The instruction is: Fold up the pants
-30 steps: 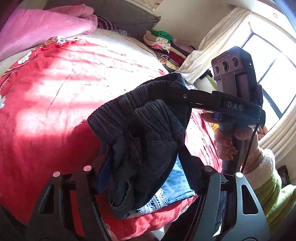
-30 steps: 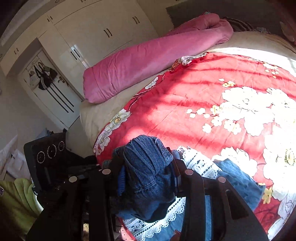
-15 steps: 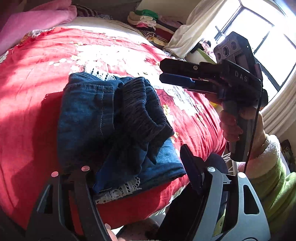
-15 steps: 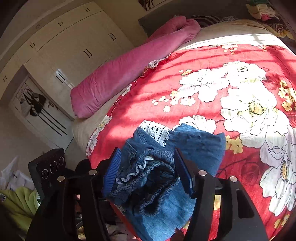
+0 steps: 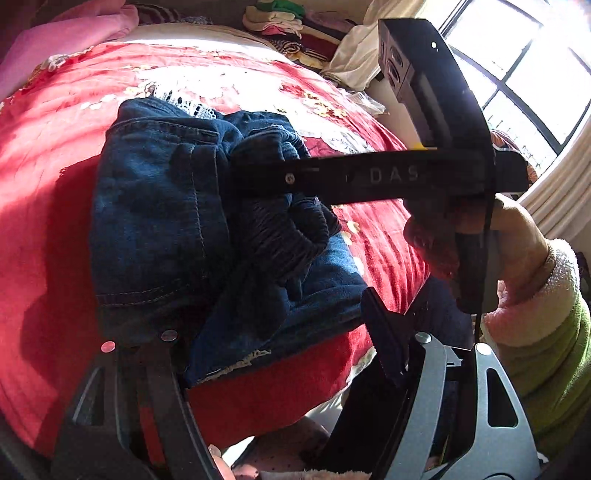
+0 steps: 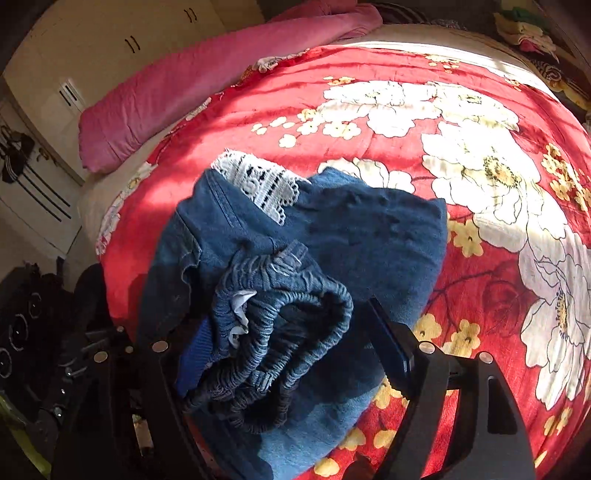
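Note:
Dark blue denim pants (image 6: pixel 369 236) lie bunched on the red flowered bedspread (image 6: pixel 369 122), near its front edge. White lace trim (image 6: pixel 258 181) shows at the far side. The gathered elastic waistband (image 6: pixel 280 314) lies on top, between the fingers of my right gripper (image 6: pixel 269 328). Its jaws are opening and the pads do not press the cloth. In the left wrist view my right gripper (image 5: pixel 251 179) reaches across above the pants (image 5: pixel 155 206) from the right. My left gripper (image 5: pixel 258 321) stands open at the near edge of the bundle, its right finger (image 5: pixel 384 332) apart from the cloth.
A rolled pink quilt (image 6: pixel 207 85) lies along the bed's far side, with a cream wardrobe (image 6: pixel 92 55) behind it. Folded clothes (image 5: pixel 288 22) are stacked at the bed's far end near a bright window (image 5: pixel 535 74). A hand in a green sleeve (image 5: pixel 546 350) holds the right gripper.
The pants hung from my shut right gripper a second ago; they have come down onto the bedspread and that gripper has opened and let go. Both grippers have sunk closer to the bed.

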A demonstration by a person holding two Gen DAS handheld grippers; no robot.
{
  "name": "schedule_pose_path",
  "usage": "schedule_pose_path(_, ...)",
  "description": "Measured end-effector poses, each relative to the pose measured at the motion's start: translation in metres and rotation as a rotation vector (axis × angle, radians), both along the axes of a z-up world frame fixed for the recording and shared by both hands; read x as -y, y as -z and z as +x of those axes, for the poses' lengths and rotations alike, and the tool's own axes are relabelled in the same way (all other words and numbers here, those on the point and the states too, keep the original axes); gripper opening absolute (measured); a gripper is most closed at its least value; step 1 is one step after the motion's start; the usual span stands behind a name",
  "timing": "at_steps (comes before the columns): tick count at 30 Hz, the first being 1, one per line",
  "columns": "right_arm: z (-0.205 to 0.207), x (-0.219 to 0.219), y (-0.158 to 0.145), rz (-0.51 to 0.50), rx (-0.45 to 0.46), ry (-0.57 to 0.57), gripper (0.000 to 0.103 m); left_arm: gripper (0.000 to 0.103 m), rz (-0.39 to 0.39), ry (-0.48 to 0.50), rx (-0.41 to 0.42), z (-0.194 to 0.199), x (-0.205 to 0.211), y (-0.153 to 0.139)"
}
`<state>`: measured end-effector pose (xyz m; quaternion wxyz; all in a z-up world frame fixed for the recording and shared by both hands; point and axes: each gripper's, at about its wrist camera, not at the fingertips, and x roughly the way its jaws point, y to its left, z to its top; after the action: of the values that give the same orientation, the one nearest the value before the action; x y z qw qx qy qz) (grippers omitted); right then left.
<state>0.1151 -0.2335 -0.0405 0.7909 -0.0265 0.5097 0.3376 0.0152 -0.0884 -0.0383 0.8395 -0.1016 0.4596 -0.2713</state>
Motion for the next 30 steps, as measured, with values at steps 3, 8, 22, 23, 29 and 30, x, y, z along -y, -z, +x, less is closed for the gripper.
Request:
schedule_pose_path(3,-0.001,0.012,0.008,0.053,-0.031,0.034,0.075,0.064,-0.005,0.013,0.009,-0.003,-0.001,0.002)
schedule_pose_path(8,-0.003,0.021,-0.003,0.103,-0.053,0.049,0.077,0.067,-0.027,0.013,0.022,-0.013,-0.012,-0.012)
schedule_pose_path(22,0.003,0.020,-0.075,0.192,0.058,0.077,0.078,0.074,0.111,-0.127,0.155,-0.035,-0.060,-0.035)
schedule_pose_path(23,0.006,0.014,-0.076,0.183,0.058,0.070,0.078,0.065,0.112,-0.117,0.157,-0.034,-0.059,-0.034)
schedule_pose_path(29,0.019,-0.019,-0.070,0.127,0.037,0.017,0.078,0.037,0.140,-0.028,0.187,-0.031,-0.040,-0.032)
schedule_pose_path(30,0.022,-0.024,-0.068,0.113,0.031,0.011,0.078,0.037,0.157,-0.009,0.199,-0.030,-0.034,-0.032)
